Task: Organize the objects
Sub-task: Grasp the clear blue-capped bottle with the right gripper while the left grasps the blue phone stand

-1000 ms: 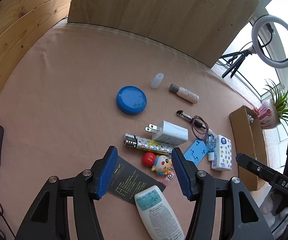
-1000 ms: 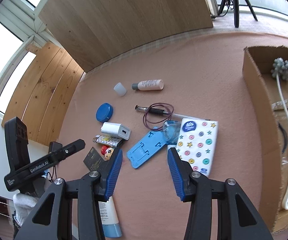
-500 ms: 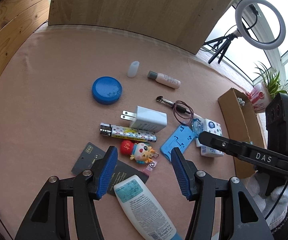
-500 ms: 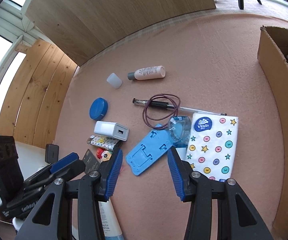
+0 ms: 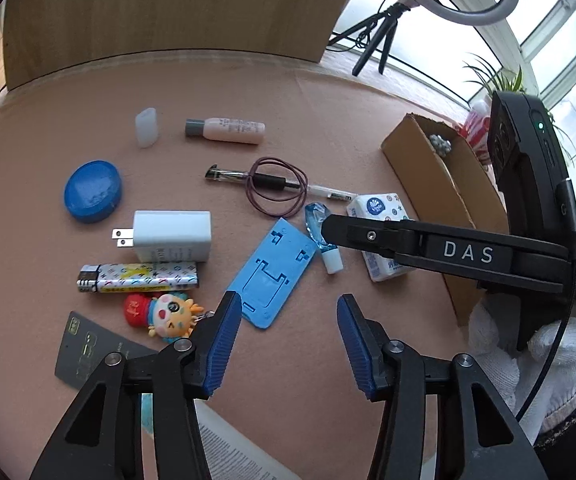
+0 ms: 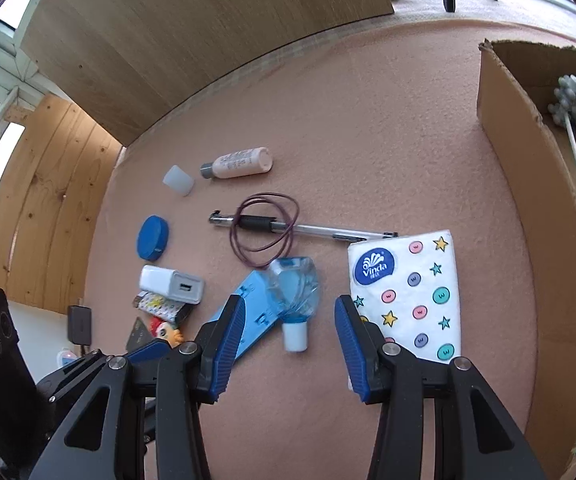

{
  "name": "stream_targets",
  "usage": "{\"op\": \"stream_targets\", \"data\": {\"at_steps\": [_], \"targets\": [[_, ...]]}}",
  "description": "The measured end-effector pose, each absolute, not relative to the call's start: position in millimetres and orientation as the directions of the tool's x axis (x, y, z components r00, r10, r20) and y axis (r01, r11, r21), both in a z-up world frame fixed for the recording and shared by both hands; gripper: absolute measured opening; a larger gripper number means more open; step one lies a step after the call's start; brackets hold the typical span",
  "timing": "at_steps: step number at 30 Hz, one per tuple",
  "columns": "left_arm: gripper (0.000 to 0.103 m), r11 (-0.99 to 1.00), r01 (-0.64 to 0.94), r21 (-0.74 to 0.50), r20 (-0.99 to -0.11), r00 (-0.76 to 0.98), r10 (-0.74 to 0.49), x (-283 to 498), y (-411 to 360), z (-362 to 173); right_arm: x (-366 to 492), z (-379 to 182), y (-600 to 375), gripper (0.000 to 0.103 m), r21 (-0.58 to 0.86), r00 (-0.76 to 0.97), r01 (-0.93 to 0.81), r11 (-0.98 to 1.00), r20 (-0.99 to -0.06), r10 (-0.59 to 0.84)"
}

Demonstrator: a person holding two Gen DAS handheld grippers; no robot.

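Pink felt covers the table point(image 6: 387, 120); toward its right edge, beside the cardboard box point(image 6: 527, 208), a small blue bottle point(image 6: 293, 292) lies cap-first between the right hand-held gripper point(image 6: 286, 344)'s spread, empty jaws. Left hand-held gripper point(image 5: 288, 344), also released, hovers farther off.

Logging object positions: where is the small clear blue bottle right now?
In the right wrist view the small clear blue bottle lies on its side between the blue phone stand and the tissue pack.
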State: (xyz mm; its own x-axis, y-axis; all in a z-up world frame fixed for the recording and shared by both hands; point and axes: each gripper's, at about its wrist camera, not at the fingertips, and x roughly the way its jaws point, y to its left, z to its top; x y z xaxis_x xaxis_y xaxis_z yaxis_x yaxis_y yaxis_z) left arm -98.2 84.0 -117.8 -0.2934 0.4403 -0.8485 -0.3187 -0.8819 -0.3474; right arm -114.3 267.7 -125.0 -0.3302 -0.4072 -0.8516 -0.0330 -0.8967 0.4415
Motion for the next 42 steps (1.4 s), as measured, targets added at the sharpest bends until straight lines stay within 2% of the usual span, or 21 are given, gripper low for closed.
{"op": "stream_targets", "data": {"at_steps": [4, 16, 19, 25, 26, 32, 36, 37, 39, 41, 42], "targets": [[0.053, -0.891, -0.359, -0.278, -0.880, -0.277, 0.386, -105.4, 99.8, -127.6, -119.1, -127.6, 274.4, 0.033, 0.439, -0.329, -0.036, -0.898, -0.854, -0.404], [0.053, -0.882, -0.432, -0.185, -0.911, -0.261, 0.319, -126.3, 116.0, -146.3, -122.2, -128.3, 275.4, 0.032, 0.469, -0.311, -0.026, -0.883, -0.843, -0.438], [0.045, -0.885, -0.436, -0.162, -0.912, -0.277, 0.304, -126.8, 114.7, -148.7, -122.4, -129.1, 271.3, 0.032, 0.471, -0.302, -0.013, -0.882, -0.843, -0.446], [0.041, -0.890, -0.414, -0.194, -0.903, -0.279, 0.326, -126.1, 100.8, -148.3, -124.9, -137.6, 266.3, 0.032, 0.467, -0.279, -0.014, -0.884, -0.851, -0.445], [0.034, -0.894, -0.404, -0.194, -0.901, -0.287, 0.325, -125.8, 96.9, -147.9, -124.8, -138.2, 265.0, 0.032, 0.463, -0.278, -0.010, -0.886, -0.853, -0.442], [0.026, -0.908, -0.347, -0.234, -0.893, -0.294, 0.342, -126.7, 78.5, -148.2, -126.0, -137.1, 256.4, 0.032, 0.431, -0.280, 0.019, -0.902, -0.864, -0.419], [0.028, -0.897, -0.370, -0.241, -0.891, -0.282, 0.356, -121.3, 77.4, -147.6, -127.8, -135.9, 251.4, 0.032, 0.389, -0.285, 0.042, -0.920, -0.878, -0.384], [0.031, -0.895, -0.377, -0.237, -0.892, -0.281, 0.355, -119.9, 78.1, -147.3, -128.2, -135.4, 249.7, 0.032, 0.376, -0.284, 0.050, -0.925, -0.883, -0.374], [0.045, -0.891, -0.393, -0.229, -0.893, -0.278, 0.353, -116.9, 83.4, -147.6, -128.1, -133.9, 243.4, 0.029, 0.326, -0.283, 0.080, -0.942, -0.898, -0.335], [0.053, -0.887, -0.408, -0.218, -0.896, -0.276, 0.347, -115.8, 88.4, -147.6, -126.5, -132.6, 238.7, 0.028, 0.289, -0.288, 0.107, -0.951, -0.907, -0.308], [0.054, -0.887, -0.414, -0.202, -0.899, -0.282, 0.336, -115.1, 91.0, -147.7, -125.4, -132.4, 238.5, 0.028, 0.285, -0.289, 0.108, -0.952, -0.908, -0.304]]}}
